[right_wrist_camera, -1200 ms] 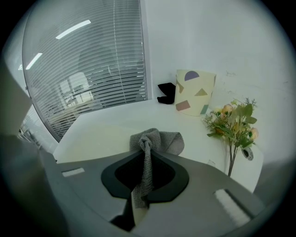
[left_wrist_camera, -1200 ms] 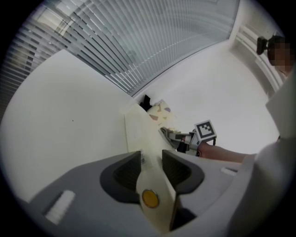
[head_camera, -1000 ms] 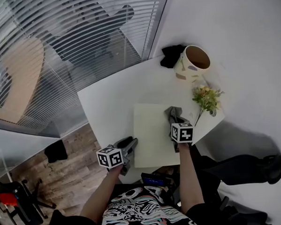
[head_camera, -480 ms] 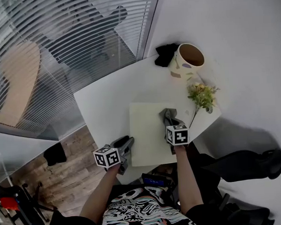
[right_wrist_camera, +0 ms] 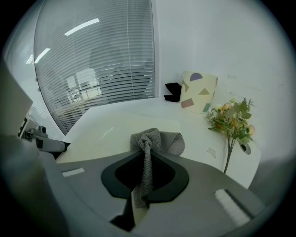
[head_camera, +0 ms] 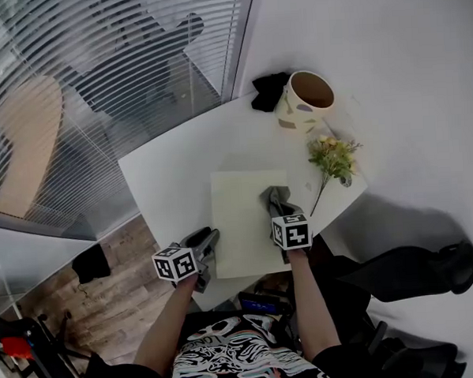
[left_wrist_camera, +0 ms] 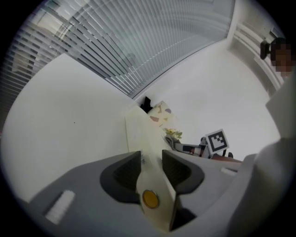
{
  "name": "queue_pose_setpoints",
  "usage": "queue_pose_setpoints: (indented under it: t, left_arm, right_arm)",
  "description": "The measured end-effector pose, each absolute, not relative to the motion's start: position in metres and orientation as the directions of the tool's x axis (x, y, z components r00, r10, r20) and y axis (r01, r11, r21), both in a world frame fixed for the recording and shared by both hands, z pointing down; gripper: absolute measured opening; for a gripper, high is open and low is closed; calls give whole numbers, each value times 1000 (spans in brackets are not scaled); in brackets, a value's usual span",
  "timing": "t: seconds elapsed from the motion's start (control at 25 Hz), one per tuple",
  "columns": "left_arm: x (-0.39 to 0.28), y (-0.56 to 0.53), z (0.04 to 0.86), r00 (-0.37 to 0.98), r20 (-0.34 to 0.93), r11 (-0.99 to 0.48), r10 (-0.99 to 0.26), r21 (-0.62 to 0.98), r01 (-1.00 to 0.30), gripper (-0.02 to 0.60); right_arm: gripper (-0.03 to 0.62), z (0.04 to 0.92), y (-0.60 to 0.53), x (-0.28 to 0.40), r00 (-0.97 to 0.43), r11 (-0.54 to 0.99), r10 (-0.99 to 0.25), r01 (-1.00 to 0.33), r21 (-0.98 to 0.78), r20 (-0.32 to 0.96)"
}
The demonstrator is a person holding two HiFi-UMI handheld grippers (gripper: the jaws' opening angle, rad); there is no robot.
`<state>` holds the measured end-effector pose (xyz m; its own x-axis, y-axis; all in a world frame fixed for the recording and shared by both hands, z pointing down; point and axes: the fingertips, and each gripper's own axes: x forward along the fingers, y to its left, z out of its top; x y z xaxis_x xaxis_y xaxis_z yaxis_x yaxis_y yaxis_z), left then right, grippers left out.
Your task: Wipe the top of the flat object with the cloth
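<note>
White tabletop fills a corner between a plain white wall and a window covered with horizontal blinds. Wooden floor shows beyond the table's left edge.

At the far right corner of the tabletop stands a cream mug printed with coloured shapes. A small black item touches the mug's left side. Near the right edge lies a sprig of yellow and green flowers.

A pale cream flat object lies on the tabletop against its near edge. The left gripper is at this object's near left side. In the left gripper view its jaws are clamped on the thin edge of the flat object, which shows edge-on between them.

The right gripper is over the flat object's right edge, about midway along it. Its jaws are pinched tight on a grey cloth. The right gripper view shows a twisted strand of the cloth running between the jaws. The rest is bunched into a lump just past the jaw tips, resting on the cream surface.

Each gripper carries a cube with black and white square markers. The person's bare forearms reach in from the bottom of the head view.
</note>
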<state>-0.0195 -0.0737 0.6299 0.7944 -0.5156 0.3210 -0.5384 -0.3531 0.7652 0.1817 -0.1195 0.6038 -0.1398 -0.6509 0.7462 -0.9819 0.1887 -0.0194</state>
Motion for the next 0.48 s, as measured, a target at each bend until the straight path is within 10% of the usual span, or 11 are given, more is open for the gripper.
queue_pose_setpoints:
  t: [0.48]
  left_arm:
    - [-21, -74, 629, 785, 323, -355, -529, 756, -550, 199]
  right_arm:
    - [15, 604, -102, 174, -159, 220, -648, -975, -17, 745]
